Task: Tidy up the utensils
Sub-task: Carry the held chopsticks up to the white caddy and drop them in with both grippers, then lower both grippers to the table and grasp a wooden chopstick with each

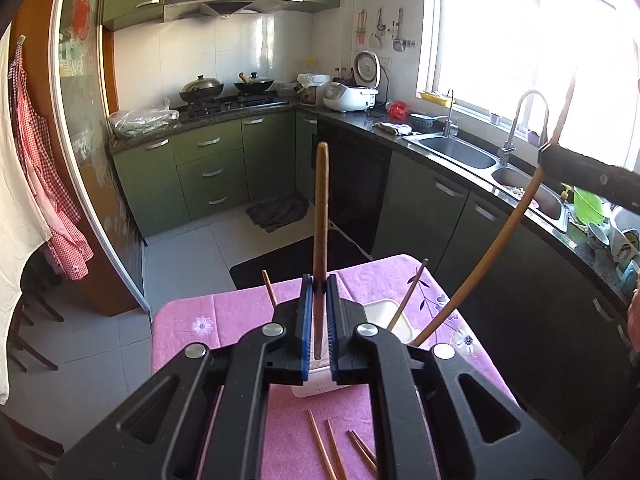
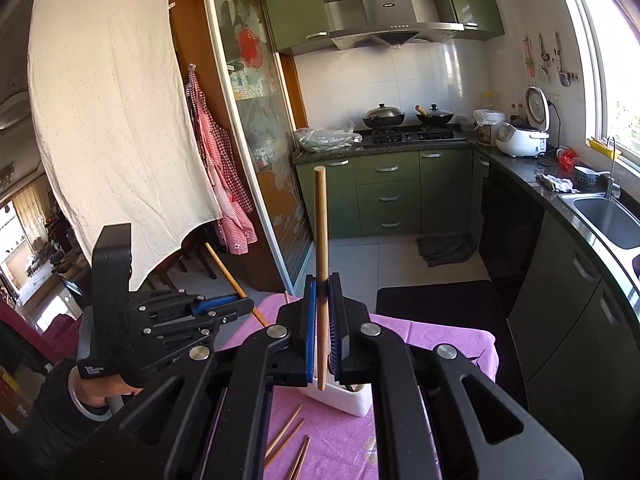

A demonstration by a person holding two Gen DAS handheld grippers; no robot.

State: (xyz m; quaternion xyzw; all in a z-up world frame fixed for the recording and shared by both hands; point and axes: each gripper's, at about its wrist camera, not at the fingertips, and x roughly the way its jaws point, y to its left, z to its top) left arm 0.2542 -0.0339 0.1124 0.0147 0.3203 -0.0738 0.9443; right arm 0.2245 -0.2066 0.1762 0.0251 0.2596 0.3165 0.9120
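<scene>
Chopstick (image 1: 321, 216) stands clamped upright between left hand-held gripper (image 1: 319, 285) jaws.

Both wrist views look forward and slightly down, close above the purple flowered tablecloth (image 1: 192, 320), sharing the white rectangular holder (image 2: 344, 398) and green kitchen cabinets (image 2: 384, 192) beyond.

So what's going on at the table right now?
Each gripper is clamped on one chopstick above the white holder on the purple cloth. The left gripper holds a darker chopstick, the right gripper a lighter one. Loose chopsticks lie on the cloth.
</scene>
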